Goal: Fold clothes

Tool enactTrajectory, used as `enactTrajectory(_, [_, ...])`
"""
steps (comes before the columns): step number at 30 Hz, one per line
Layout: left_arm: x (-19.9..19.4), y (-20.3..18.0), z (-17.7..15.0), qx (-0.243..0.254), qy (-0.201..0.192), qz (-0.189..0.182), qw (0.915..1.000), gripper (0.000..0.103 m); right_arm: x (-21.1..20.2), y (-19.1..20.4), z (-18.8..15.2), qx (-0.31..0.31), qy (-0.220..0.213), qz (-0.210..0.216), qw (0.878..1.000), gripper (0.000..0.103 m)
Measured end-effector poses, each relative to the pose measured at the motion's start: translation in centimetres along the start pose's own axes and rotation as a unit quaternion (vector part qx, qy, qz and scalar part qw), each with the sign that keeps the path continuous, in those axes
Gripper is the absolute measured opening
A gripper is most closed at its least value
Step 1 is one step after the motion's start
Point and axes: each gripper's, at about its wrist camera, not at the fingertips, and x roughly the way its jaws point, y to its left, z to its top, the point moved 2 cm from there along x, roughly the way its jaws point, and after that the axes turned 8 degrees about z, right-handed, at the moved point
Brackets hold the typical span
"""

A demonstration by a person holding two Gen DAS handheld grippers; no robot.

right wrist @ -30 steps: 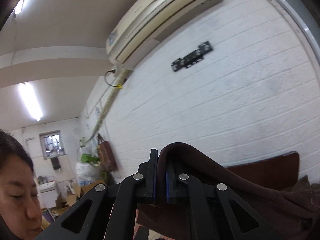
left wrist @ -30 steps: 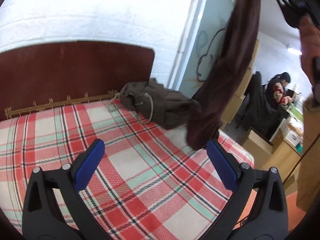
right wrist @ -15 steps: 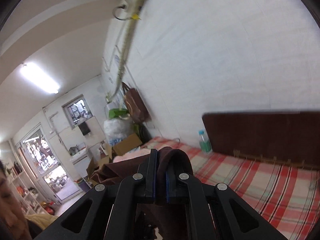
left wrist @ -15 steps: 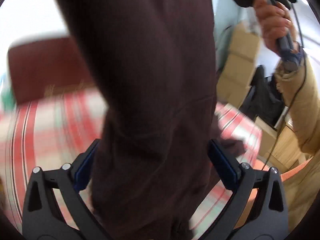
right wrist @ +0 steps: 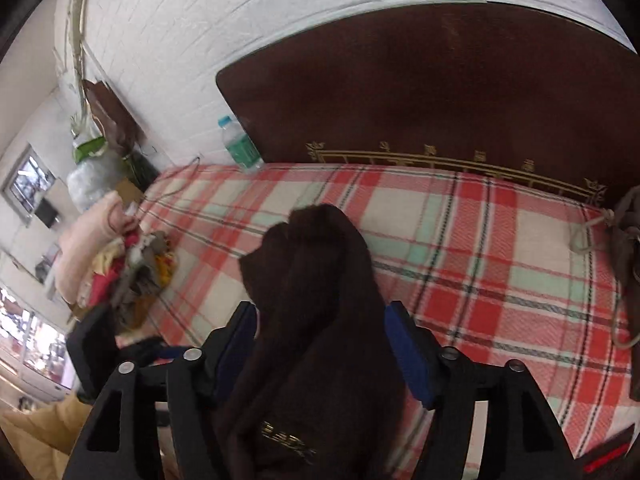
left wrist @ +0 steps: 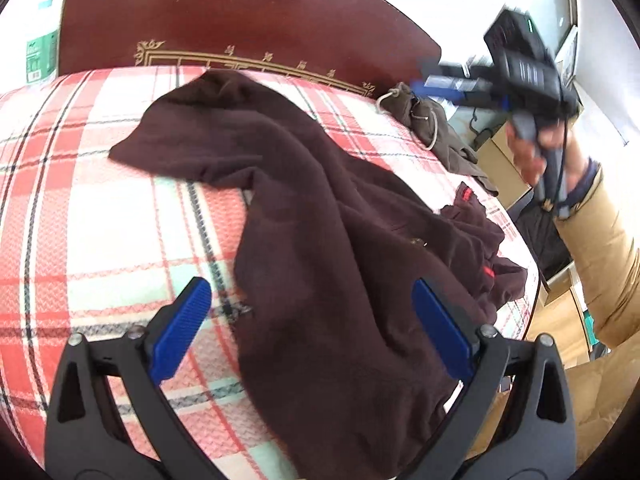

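Note:
A dark maroon garment (left wrist: 304,216) lies spread and rumpled across the plaid bed cover (left wrist: 80,216). My left gripper (left wrist: 316,328) is open, its blue pads on either side of the garment's near end, above it. My right gripper (left wrist: 448,88) shows in the left wrist view, held up in the air at the right, blurred. In the right wrist view the right gripper (right wrist: 324,344) has its jaws apart, and part of the maroon garment (right wrist: 320,320) lies between them and over the gripper's front. I cannot tell whether the pads touch it.
A dark wooden headboard (left wrist: 240,20) stands at the far end of the bed. A brown-olive garment with a cord (left wrist: 428,124) lies at the bed's far right. A water bottle (right wrist: 240,148) stands by the headboard. A pile of colourful clothes (right wrist: 132,272) lies at the bed's left edge.
The maroon garment hung from the raised right gripper and swung in front of the left camera; now it lies on the bed. The right gripper's jaws have opened. Both cameras now look down at the bed.

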Motion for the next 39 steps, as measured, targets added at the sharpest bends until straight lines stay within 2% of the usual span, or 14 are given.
enactTrajectory(6, [3.8, 0.8, -0.6, -0.017, 0.066, -0.004, 0.9977, 0.101, 4.5, -5.0, -5.5, 0.038, 0.075, 0.005, 0.996, 0.078])
enactTrajectory(11, [4.8, 0.0, -0.5, -0.026, 0.071, -0.02, 0.997, 0.101, 6.7, -4.9, -6.9, 0.016, 0.093, 0.042, 0.995, 0.041])
enactTrajectory(12, [4.9, -0.2, -0.5, -0.028, 0.071, -0.021, 0.9969, 0.1, 6.6, -4.9, -6.9, 0.017, 0.091, 0.051, 0.994, 0.02])
enactTrajectory(13, [5.0, -0.4, -0.4, -0.027, 0.075, -0.02, 0.9966, 0.095, 6.2, -5.1, -6.7, 0.024, 0.087, 0.068, 0.994, 0.007])
enactTrajectory(14, [5.2, -0.5, -0.3, -0.025, 0.081, -0.019, 0.9962, 0.074, 5.7, -5.2, -6.5, 0.025, 0.077, 0.073, 0.994, 0.007])
enactTrajectory(15, [5.4, -0.7, -0.2, -0.024, 0.086, -0.017, 0.9958, 0.032, 5.1, -5.3, -6.2, 0.024, 0.067, 0.077, 0.994, 0.007])
enactTrajectory(16, [5.7, -0.7, -0.2, -0.029, 0.1, -0.021, 0.9944, 0.012, 4.2, -5.2, -5.7, 0.019, 0.056, 0.076, 0.995, 0.006])
enactTrajectory(25, [1.3, -0.3, 8.0, -0.038, -0.007, 0.006, 0.9992, 0.009, -5.6, -6.8, 2.6, -0.011, -0.107, -0.013, 0.994, 0.003])
enactTrajectory(29, [-1.3, 1.4, 12.4, -0.057, -0.044, -0.006, 0.9973, 0.009, -7.5, -8.8, 4.8, 0.002, -0.109, -0.023, 0.994, 0.008])
enactTrajectory(31, [-1.6, 1.9, 12.6, -0.056, -0.038, -0.011, 0.9976, 0.011, -5.4, -9.3, 3.6, 0.004, -0.063, -0.009, 0.998, 0.036])
enactTrajectory(32, [-1.8, 2.1, 12.0, -0.05, -0.037, -0.01, 0.998, 0.031, -4.1, -9.5, 2.8, 0.006, -0.04, -0.005, 0.999, 0.047])
enactTrajectory(33, [-1.7, 2.4, 11.0, -0.049, -0.031, -0.016, 0.9982, 0.069, -2.9, -9.8, 2.0, 0.007, -0.018, -0.002, 1.0, 0.059])
enactTrajectory(35, [-1.1, 3.1, 8.9, -0.055, -0.014, -0.026, 0.998, 0.099, -0.3, -10.7, 0.2, 0.025, 0.02, 0.007, 0.999, 0.065])
enactTrajectory(39, [0.8, 3.9, 5.4, -0.075, 0.028, -0.026, 0.9965, 0.099, 3.3, -12.5, -3.2, 0.084, 0.066, 0.052, 0.993, 0.066])
